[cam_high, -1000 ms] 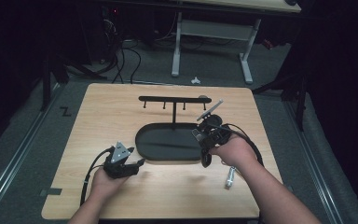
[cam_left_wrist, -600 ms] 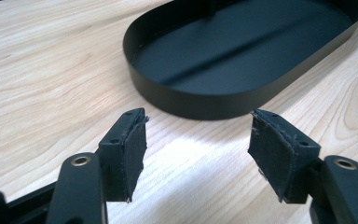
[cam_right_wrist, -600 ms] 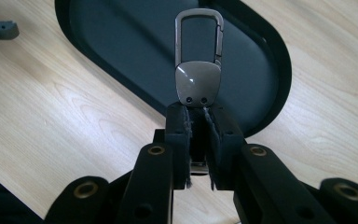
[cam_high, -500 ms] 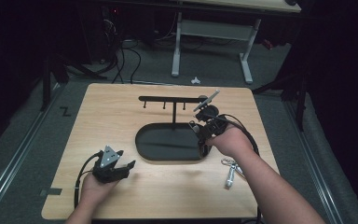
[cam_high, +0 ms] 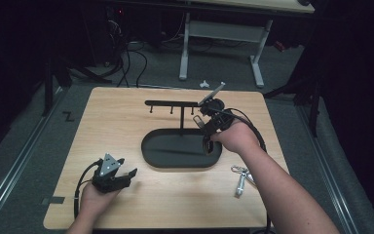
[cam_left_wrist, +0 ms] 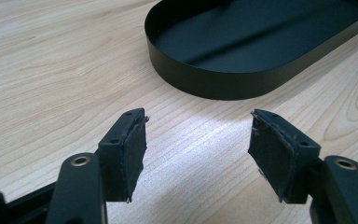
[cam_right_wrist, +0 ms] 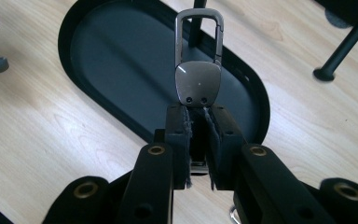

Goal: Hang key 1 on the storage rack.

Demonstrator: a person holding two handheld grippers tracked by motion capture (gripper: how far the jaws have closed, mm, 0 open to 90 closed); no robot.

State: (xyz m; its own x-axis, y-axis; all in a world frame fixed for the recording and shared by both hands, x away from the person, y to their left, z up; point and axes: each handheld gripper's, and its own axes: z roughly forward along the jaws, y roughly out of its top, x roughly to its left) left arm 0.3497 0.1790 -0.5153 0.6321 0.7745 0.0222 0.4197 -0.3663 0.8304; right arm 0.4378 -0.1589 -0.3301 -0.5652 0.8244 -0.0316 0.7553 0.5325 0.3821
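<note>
- Right gripper [cam_right_wrist: 196, 123]: jaws clamped on a key clip [cam_right_wrist: 198, 70], above the black tray [cam_high: 156, 158].
- Left gripper [cam_left_wrist: 198, 140]: jaws apart, at the tray's 8 o'clock on the counter [cam_high: 117, 126].

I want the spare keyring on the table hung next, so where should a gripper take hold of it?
Grip the second keyring across its straight metal body, coming from above with the jaws set across its length. It lies flat on the table, near the right forearm, its ring end toward the tray; its finer shape is too small to tell.

The jaws pinch a metal carabiner clip [cam_right_wrist: 198, 84] above the black oval tray [cam_right_wrist: 88, 100].
</note>
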